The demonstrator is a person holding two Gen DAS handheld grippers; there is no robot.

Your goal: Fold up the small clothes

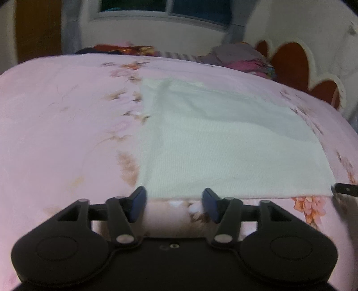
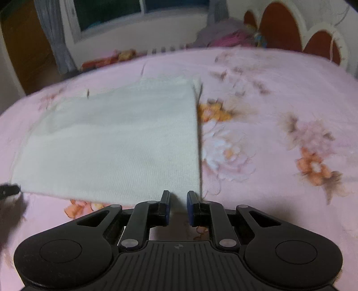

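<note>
The cloth (image 1: 235, 143), a white ribbed knit piece, lies flat on the bed (image 1: 56, 125), which is covered by a pink sheet with a floral print. In the left wrist view the cloth occupies the centre and right of the bed surface; in the right wrist view it occupies the centre and left. Its near edge runs straight across, just ahead of both grippers. The far part of the cloth shows a second, smoother layer with soft creases. The left gripper (image 1: 174, 202) sits at the near left corner of the cloth: its fingers are spread apart, the pads clear of the fabric, with the cloth edge and bare sheet visible in the gap between them. The right gripper (image 2: 177, 207) sits at the near right corner: its fingers are drawn close with a narrow gap, and the cloth edge lies at their tips; whether the pads pinch the fabric cannot be told. Each gripper's tip appears at the edge of the other's view, at the opposite near corner of the cloth. A pile of clothes (image 1: 246, 58) lies at the far side of the bed, near a red scalloped headboard (image 1: 290, 60). A window (image 1: 165, 9) is set in the wall beyond.
</note>
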